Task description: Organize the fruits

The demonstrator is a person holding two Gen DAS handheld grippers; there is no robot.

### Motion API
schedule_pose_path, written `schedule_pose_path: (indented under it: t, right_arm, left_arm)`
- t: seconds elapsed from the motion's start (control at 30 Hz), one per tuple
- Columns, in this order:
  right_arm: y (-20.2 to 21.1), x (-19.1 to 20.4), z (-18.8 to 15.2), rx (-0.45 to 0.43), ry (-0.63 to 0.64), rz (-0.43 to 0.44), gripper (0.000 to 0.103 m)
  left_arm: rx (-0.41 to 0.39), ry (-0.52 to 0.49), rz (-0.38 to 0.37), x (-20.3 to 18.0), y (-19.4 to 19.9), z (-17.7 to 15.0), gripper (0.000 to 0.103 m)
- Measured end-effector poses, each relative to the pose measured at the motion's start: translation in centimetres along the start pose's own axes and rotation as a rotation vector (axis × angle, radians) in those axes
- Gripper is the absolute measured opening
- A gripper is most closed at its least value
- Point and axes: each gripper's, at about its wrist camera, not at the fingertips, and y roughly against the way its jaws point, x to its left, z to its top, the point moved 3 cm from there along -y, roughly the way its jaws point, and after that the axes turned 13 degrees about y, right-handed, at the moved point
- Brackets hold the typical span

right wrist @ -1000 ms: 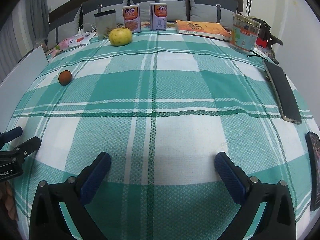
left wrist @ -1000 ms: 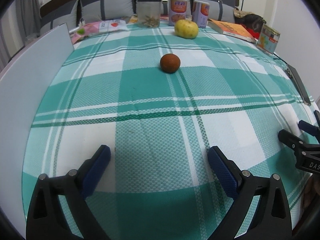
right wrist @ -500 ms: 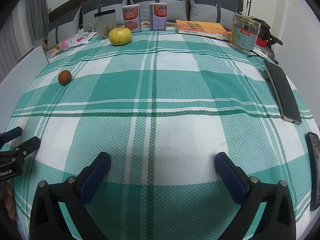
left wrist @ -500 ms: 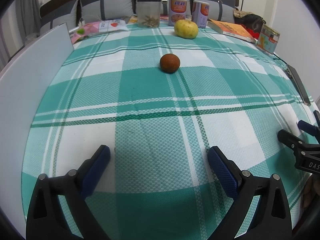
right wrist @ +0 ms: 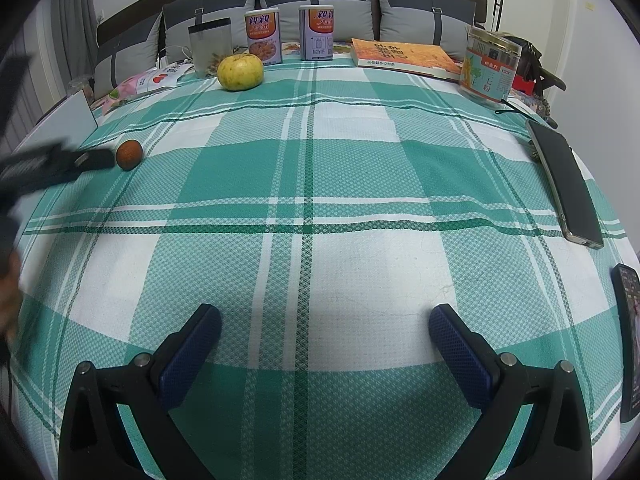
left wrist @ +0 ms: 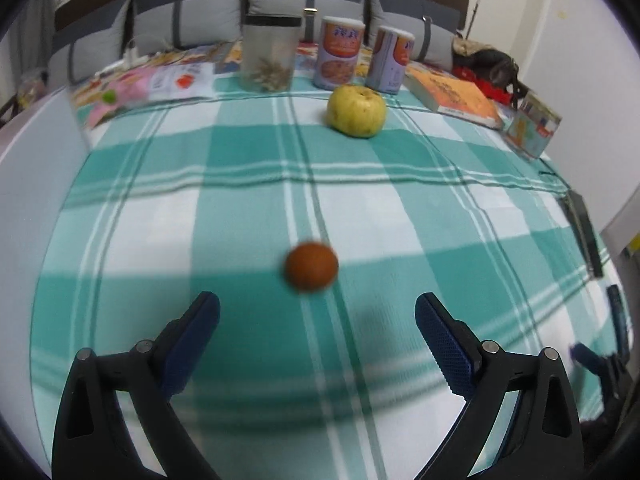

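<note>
Here two fruits (left wrist: 311, 266) (left wrist: 357, 110), two cans (right wrist: 263, 37) (right wrist: 316, 32), one book (right wrist: 404, 57).

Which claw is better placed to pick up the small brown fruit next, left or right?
Left. The left claw is open with the small brown fruit just ahead of its gap. The right claw is open but sits far from it.

Right gripper (right wrist: 325, 330) wide open over checked cloth (right wrist: 320, 184), nothing held. Far left: blurry left gripper (right wrist: 86, 160) tip just beside small brown fruit (right wrist: 129, 154). Yellow fruit (right wrist: 240, 72) sits further back.
</note>
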Motion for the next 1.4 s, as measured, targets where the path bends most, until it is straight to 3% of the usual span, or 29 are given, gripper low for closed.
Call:
schedule_pose_path:
  t: [0.07, 0.13, 0.17, 0.2, 0.27, 0.37, 0.47, 0.67, 0.87, 1.13, 1.17, 1.23, 1.27, 1.3, 1.4]
  right_arm:
    - [0.0, 0.0, 0.0, 0.000, 0.000, 0.000, 0.103]
    - [0.0, 0.0, 0.0, 0.000, 0.000, 0.000, 0.103]
    - [0.0, 0.0, 0.0, 0.000, 0.000, 0.000, 0.103]
    - [0.0, 0.0, 0.0, 0.000, 0.000, 0.000, 0.103]
    - [0.0, 0.0, 0.0, 0.001, 0.000, 0.000, 0.103]
    - [0.0, 0.0, 0.0, 0.001, 0.000, 0.000, 0.103]
    - [0.0, 0.0, 0.0, 0.001, 0.000, 0.000, 0.103]
    - [0.0, 0.0, 0.0, 0.001, 0.000, 0.000, 0.103]
    - [0.0, 0.0, 0.0, 0.001, 0.000, 0.000, 0.103]
    - [0.0, 0.0, 0.1, 0.001, 0.000, 0.001, 0.103]
    - [0.0, 0.0, 0.1, 0.001, 0.000, 0.001, 0.103]
    - [0.0, -0.1, 0.1, 0.001, 0.000, 0.001, 0.103]
    - [0.0, 0.0, 0.1, 0.001, 0.000, 0.001, 0.103]
    - [0.0, 0.0, 0.1, 0.002, 0.000, 0.001, 0.103]
    - [0.0, 0.0, 0.1, 0.002, 0.000, 0.000, 0.103]
  left_arm:
    - [-0.003, -0.036, 0.019, -0.4, -1.2, 0.1, 0.097]
    - [-0.006, -0.060, 0.035, -0.5, -1.9, 0.2, 0.083]
    - [0.001, -0.063, 0.038, -0.4, -2.2, 0.2, 0.067]
    - [0.009, -0.056, 0.043, -0.2, -2.5, 0.2, 0.060]
    - [-0.019, -0.039, 0.046, 0.3, -2.3, 0.4, 0.058]
    - [-0.040, -0.014, 0.031, 0.8, -1.9, 0.6, 0.031]
    - [-0.051, -0.005, 0.037, 0.9, -1.3, 0.5, 0.030]
    - [-0.034, 0.050, 0.019, 2.8, 2.9, -0.7, 0.030]
    - [-0.009, 0.027, 0.038, 5.2, 7.5, -5.0, 0.030]
    - [0.001, 0.006, 0.096, 6.7, 6.8, -9.1, 0.032]
    - [-0.007, -0.001, 0.100, 6.8, 6.7, -9.2, 0.035]
    - [-0.035, -0.019, 0.137, 6.8, 6.5, -9.4, 0.061]
    - [-0.042, -0.018, 0.162, 7.0, 6.5, -9.4, 0.088]
    - [-0.047, -0.013, 0.178, 7.2, 6.4, -9.5, 0.094]
    - [-0.023, 0.024, 0.165, 7.9, 6.0, -9.4, 0.096]
